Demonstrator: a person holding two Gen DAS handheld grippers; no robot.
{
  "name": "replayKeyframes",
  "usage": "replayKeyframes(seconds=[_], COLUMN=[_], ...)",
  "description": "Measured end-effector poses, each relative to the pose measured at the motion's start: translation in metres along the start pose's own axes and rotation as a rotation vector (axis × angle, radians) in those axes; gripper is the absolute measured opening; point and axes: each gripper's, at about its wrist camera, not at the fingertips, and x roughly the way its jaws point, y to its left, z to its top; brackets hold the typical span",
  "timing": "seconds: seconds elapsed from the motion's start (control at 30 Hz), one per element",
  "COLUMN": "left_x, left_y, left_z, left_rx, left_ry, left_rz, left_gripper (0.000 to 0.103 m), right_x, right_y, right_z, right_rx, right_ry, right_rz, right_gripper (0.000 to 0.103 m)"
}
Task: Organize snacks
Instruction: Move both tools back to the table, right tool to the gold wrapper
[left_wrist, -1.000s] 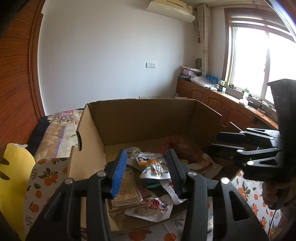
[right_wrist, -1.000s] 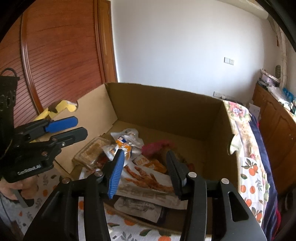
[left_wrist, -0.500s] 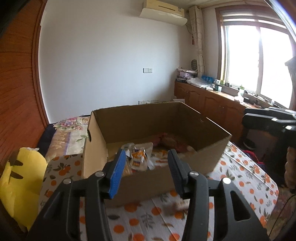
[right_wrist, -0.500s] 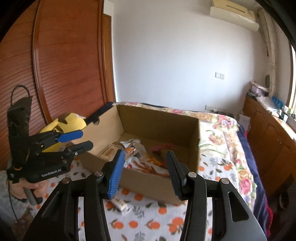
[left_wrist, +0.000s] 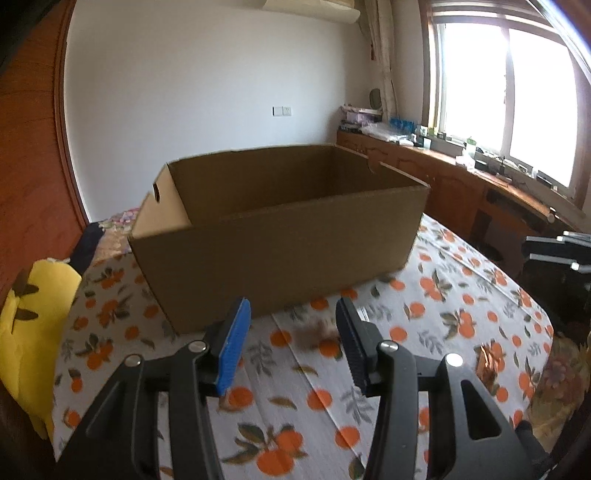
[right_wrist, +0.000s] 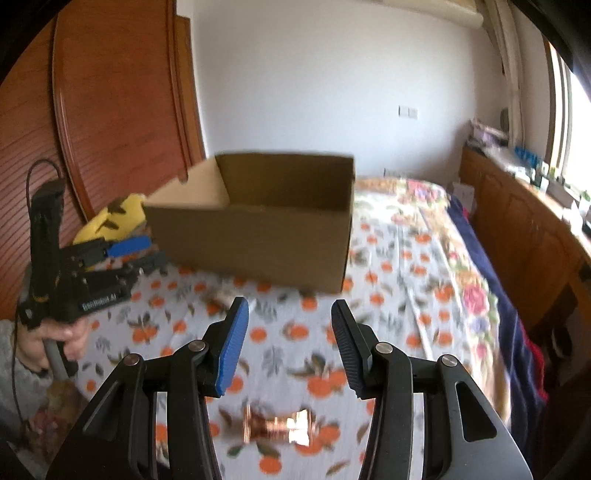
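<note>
A brown cardboard box (left_wrist: 280, 243) stands on the orange-print cloth (left_wrist: 461, 306); its contents are hidden from this low angle. It also shows in the right wrist view (right_wrist: 258, 236). My left gripper (left_wrist: 291, 343) is open and empty, low over the cloth in front of the box; a small blurred brown snack (left_wrist: 317, 334) lies just beyond its fingertips. My right gripper (right_wrist: 284, 339) is open and empty. A shiny copper-coloured wrapper (right_wrist: 280, 430) lies on the cloth below it and also shows in the left wrist view (left_wrist: 489, 356). The left gripper shows at left (right_wrist: 136, 254).
A yellow plush toy (left_wrist: 29, 332) lies left of the box. A wooden sideboard (left_wrist: 480, 195) with clutter runs under the window at right. A wooden panel wall (right_wrist: 110, 110) stands behind. A floral bedspread (right_wrist: 436, 229) extends beyond the cloth.
Both grippers have pulled back and down from above the box to low over the cloth in front of it. The snacks inside the box have dropped out of sight. Both stayed open.
</note>
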Motion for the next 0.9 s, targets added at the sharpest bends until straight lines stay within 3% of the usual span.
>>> replayKeyframes(seconds=[0.37,0.67,0.9], left_x=[0.008,0.027,0.028], left_y=[-0.008,-0.01,-0.014], left_z=[-0.037,-0.052,-0.055], left_rx=[-0.032,-0.035,-0.017], left_ry=[0.067,0.154,0.167], left_rz=[-0.005,-0.004,-0.006], left_gripper=[0.049,0.049,0.049], right_x=[0.009,0.022,0.03], right_y=[-0.002,0.009,0.012], right_z=[-0.075,-0.105,-0.111], right_rx=[0.1,0.132,0.156], right_ry=[0.112,0.183,0.197], right_rz=[0.044,0.109,0.127], right_gripper=[0.048,0.048,0.048])
